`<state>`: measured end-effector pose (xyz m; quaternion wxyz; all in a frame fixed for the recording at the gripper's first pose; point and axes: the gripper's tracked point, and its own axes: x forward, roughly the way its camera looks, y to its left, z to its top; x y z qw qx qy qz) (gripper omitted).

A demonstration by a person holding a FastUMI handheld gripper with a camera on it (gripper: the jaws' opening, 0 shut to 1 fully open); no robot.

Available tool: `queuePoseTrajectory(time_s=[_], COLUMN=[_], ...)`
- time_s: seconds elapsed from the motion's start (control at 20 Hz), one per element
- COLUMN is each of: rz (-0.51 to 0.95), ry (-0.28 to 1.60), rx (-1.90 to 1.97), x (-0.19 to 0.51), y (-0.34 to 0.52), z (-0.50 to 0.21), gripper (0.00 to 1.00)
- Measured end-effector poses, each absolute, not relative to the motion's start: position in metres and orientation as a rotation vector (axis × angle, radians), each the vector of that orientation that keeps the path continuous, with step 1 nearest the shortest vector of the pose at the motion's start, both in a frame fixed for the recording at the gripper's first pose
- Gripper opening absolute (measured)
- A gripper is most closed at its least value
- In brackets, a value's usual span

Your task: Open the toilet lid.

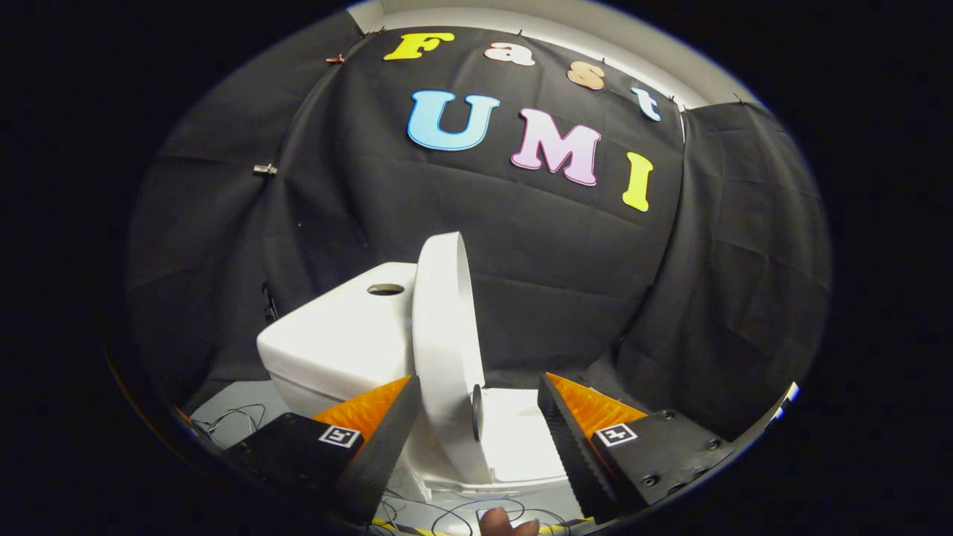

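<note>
The white toilet lid (443, 320) stands raised, nearly upright and seen edge-on, leaning back toward the white tank (335, 342). Its lower part sits between the fingers of my gripper (478, 381), which is open. The left finger (380, 439) lies close against the lid's outer face; I cannot tell if it touches. The right finger (569, 439) stands apart from the lid's underside, where a dark round bumper (476, 413) shows. Below and between the fingers lies the white seat (521, 439).
The tank top has a round flush-button hole (385, 289). Thin wires (231, 418) trail over the grey floor left of the toilet and in front of it. A person's fingertip (508, 522) shows just beneath the fingers. Black cloth walls stand behind.
</note>
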<state>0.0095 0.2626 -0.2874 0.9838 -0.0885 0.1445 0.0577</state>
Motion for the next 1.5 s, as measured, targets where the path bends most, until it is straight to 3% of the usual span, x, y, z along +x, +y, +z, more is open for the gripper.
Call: queuePoseTrajectory(time_s=[1.05, 1.5], rz=[0.159, 0.085], ry=[0.109, 0.041], rx=[-0.062, -0.041], x=[0.000, -0.017], y=[0.194, 0.147], z=[-0.055, -0.013], gripper=[0.98, 0.98])
